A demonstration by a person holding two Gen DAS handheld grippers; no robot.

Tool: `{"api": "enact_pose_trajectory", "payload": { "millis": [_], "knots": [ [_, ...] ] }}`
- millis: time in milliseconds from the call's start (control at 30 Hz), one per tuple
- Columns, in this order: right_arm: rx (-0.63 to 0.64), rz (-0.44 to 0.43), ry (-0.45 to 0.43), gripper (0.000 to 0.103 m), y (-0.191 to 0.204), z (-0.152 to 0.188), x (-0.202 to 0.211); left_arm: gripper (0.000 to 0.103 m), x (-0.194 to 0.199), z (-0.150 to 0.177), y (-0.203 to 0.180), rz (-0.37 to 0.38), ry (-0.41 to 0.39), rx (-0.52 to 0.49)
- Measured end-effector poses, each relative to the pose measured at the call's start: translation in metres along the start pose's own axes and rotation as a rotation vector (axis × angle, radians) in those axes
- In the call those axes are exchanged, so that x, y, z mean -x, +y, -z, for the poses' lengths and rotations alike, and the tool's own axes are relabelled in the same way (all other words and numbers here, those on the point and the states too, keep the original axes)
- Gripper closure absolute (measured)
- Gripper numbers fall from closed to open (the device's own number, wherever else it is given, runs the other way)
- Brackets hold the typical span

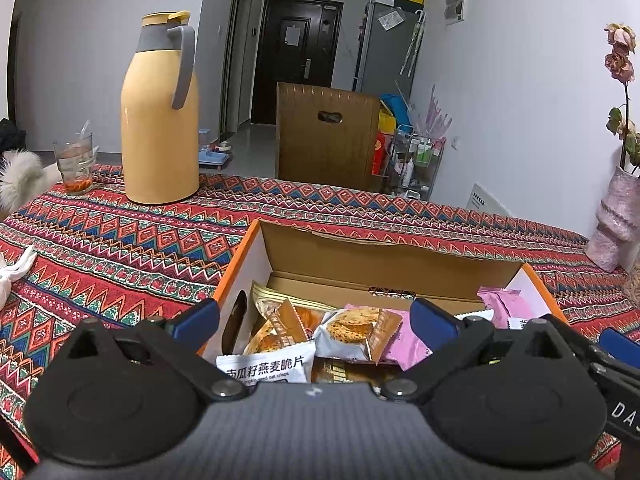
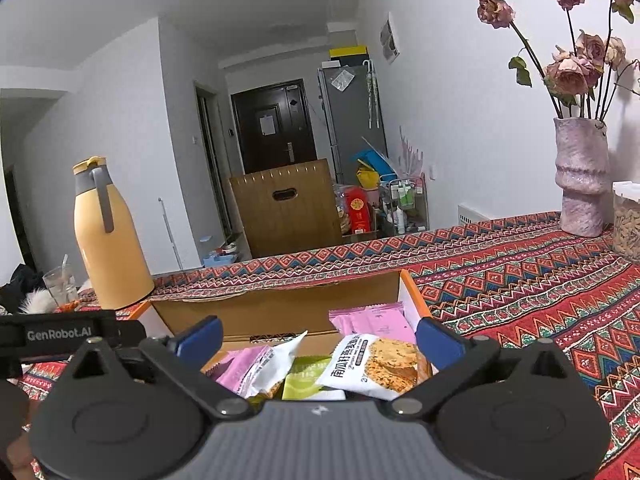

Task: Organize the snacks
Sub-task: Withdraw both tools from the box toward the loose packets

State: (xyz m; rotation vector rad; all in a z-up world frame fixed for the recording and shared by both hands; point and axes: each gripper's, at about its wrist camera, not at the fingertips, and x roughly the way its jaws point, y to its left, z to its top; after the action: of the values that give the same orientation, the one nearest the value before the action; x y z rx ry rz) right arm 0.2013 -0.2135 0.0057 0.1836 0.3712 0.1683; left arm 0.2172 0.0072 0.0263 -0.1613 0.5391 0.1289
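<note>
My left gripper [image 1: 314, 322] stands spread wide, nothing between its blue pads, poised over the near end of the cardboard box [image 1: 384, 258]. My right gripper [image 2: 318, 334] is likewise released and empty, over the same box's right half. The snack packets [image 1: 320, 336] lie loose inside the box: white oat-crisp packets [image 2: 376, 364], pink packets [image 2: 372, 318] toward the far right corner, a green one [image 2: 310, 380] near me. The box sits on a red patterned tablecloth [image 1: 120, 248]. A yellow thermos jug [image 1: 160, 120] and a glass [image 1: 76, 164] stand far left; a pink vase of dried roses [image 2: 582, 176] stands far right.
</note>
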Motion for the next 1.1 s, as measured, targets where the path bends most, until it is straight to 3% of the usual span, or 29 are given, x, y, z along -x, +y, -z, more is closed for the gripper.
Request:
{"api": "enact_pose_trajectory", "payload": {
  "millis": [633, 1100],
  "knots": [
    [0.035, 0.000, -0.042, 0.000, 0.008, -0.012, 0.037, 0.000, 0.041, -0.006, 0.008, -0.014, -0.019, -0.008],
    [0.073, -0.002, 0.034, 0.000, 0.026, 0.015, 0.077, 0.000, 0.078, 0.023, 0.044, -0.026, 0.013, -0.040]
  ]
}}
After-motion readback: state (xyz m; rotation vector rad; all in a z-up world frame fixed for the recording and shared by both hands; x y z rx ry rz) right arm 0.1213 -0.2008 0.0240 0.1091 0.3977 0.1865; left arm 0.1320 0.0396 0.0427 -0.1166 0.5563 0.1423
